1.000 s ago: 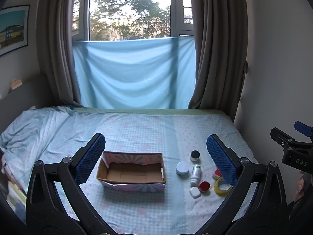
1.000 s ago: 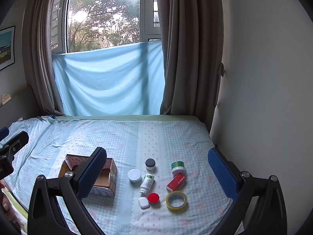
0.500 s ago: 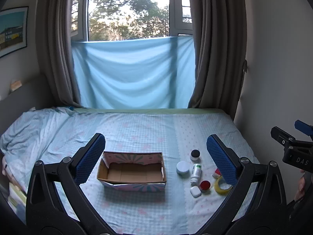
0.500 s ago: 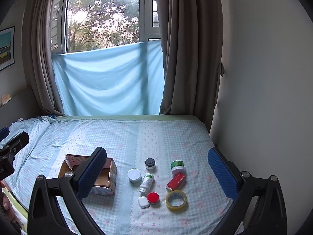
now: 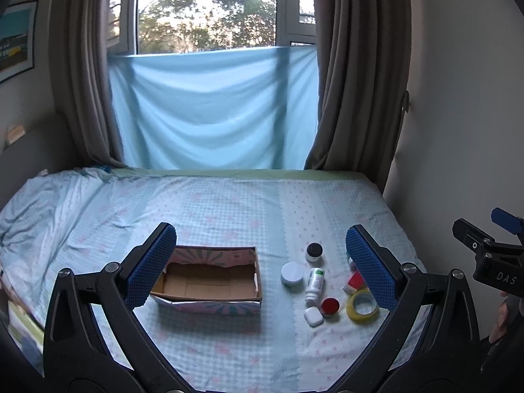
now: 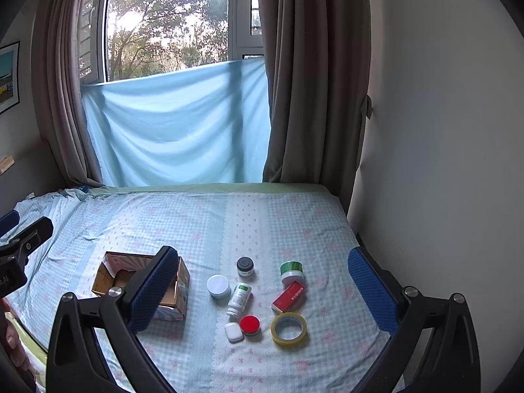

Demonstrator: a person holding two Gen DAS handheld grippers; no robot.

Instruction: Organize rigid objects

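An open cardboard box [image 5: 209, 281] [image 6: 111, 278] lies on the bed, empty inside. To its right lie a white jar [image 6: 218, 286], a black-lid jar [image 6: 245, 266], a white pill bottle [image 6: 239, 298], a green-lid jar [image 6: 291, 271], a red packet [image 6: 289, 296], a red-lid jar [image 6: 250, 325], a small white case [image 6: 233, 331] and a yellow tape roll [image 6: 289, 329]. My left gripper [image 5: 260, 268] is open and empty above the box. My right gripper [image 6: 262, 290] is open and empty above the small objects.
The bed [image 5: 229, 203] has a blue checked sheet, rumpled at the left [image 5: 49, 203]. A wall [image 6: 442, 163] runs along the right edge. Curtains [image 5: 357, 82] and a window with a blue cloth [image 5: 213, 111] stand behind the bed.
Both views have shifted only slightly. The objects and the box have not moved, and both grippers stay open.
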